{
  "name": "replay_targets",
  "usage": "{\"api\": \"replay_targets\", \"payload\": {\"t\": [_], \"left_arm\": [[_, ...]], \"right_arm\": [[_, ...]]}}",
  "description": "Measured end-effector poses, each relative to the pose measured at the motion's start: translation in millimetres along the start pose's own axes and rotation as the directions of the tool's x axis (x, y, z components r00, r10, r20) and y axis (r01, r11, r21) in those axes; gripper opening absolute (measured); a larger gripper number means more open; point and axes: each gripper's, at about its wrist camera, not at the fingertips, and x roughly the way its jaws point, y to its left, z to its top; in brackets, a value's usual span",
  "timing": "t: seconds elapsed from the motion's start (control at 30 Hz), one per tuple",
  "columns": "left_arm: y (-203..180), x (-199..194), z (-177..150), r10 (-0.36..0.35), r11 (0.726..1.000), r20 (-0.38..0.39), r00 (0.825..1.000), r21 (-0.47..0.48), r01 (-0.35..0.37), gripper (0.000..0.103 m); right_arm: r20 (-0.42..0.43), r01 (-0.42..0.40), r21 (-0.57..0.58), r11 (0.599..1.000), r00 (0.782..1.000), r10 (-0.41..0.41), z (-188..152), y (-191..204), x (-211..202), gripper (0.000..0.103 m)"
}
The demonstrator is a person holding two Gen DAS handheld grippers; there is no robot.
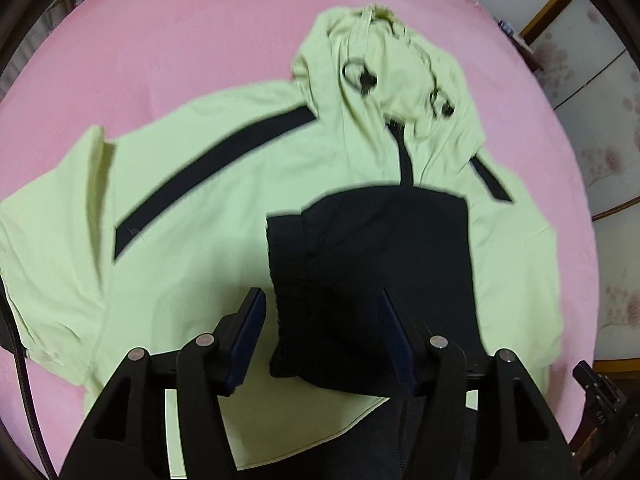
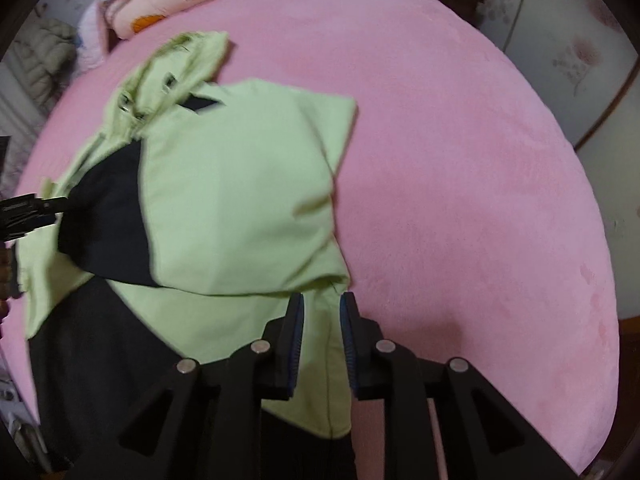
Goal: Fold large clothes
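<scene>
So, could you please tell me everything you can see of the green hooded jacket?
The green hooded jacket is pale lime thin fabric with black stripes along the shoulders and a black hem band, and it lies on the pink bedspread. Its hood, with drawcord eyelets, points to the far side. One side is folded over the body, and a black cuff rests on top. The left tongs stand open over the cuff; the right tongs straddle a green edge without pinching it.

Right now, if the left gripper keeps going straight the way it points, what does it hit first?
Most likely the black sleeve panel folded over the green hoodie, directly ahead of the left gripper; depth is unclear.
</scene>
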Motion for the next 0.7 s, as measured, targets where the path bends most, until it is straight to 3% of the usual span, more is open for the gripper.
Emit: {"api": "replay_targets", "payload": {"t": [0.13,0.33,0.5,0.7], "left_arm": [[3,0,19,0.011,1.000,0.014,1.000,0.002,-0.011,0.057],[6,45,34,0.036,0.999,-0.042,0.998,0.037,-0.035,0.057],[7,77,37,0.079,0.996,-0.082,0.993,0.053,-0.075,0.057],[8,80,37,0.075,0.997,-0.071,0.995,0.035,-0.072,0.057]], "right_arm": [[0.061,-0.048,0.018,0.999,0.997,0.047,33,-2,-22,0.035],[0.093,-0.107,0.086,0.990,0.991,0.099,115,-18,14,0.037],[0.004,-0.082,0.200,0.976,0.997,0.083,167,-50,87,0.037],[-0.106,-0.130,0.313,0.941,0.980,0.171,177,-70,139,0.037]]}}
